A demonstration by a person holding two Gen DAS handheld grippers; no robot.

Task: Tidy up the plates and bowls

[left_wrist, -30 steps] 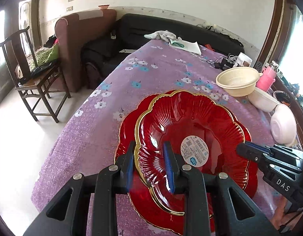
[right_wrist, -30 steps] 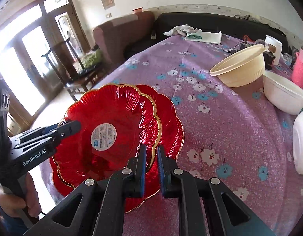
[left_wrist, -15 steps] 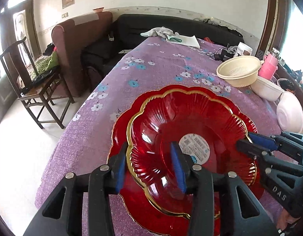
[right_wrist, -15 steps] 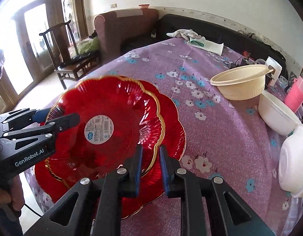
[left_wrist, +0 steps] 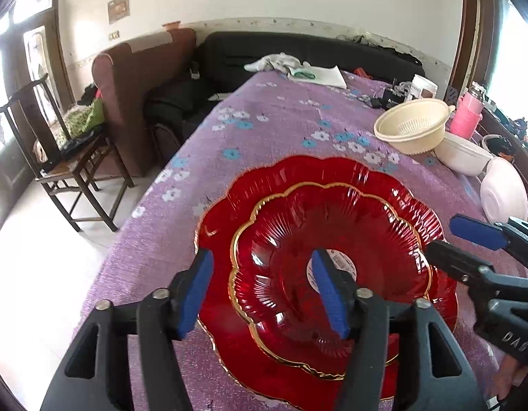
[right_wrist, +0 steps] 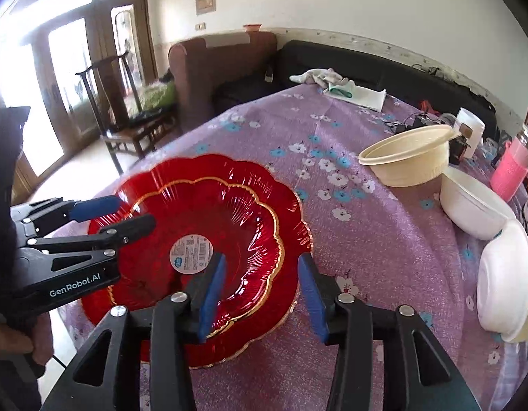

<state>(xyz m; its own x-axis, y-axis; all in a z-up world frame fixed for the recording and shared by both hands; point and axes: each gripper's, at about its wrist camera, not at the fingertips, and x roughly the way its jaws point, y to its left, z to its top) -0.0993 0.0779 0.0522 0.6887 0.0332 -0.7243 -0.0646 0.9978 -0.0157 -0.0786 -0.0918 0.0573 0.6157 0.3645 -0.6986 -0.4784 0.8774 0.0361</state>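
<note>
With both tools just opening | left tool [left_wrist: 262, 289] and right tool [right_wrist: 262, 286] wide, gripping nothing | I see small red plate [right_wrist: 226, 226] released, nested on large red plate [right_wrist: 291, 205], table's [right_wrist: 366, 267] 7 o'clock corner | 2 stacked; bowls [right_wrist: 406, 159] next

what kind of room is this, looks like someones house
Most likely a home living or dining room: a black sofa and brown armchair along the wall, a wooden chair by glazed doors, and a table under a purple floral cloth.

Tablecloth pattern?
Purple tablecloth with small white and blue flowers; clearest in the right wrist view.
</note>
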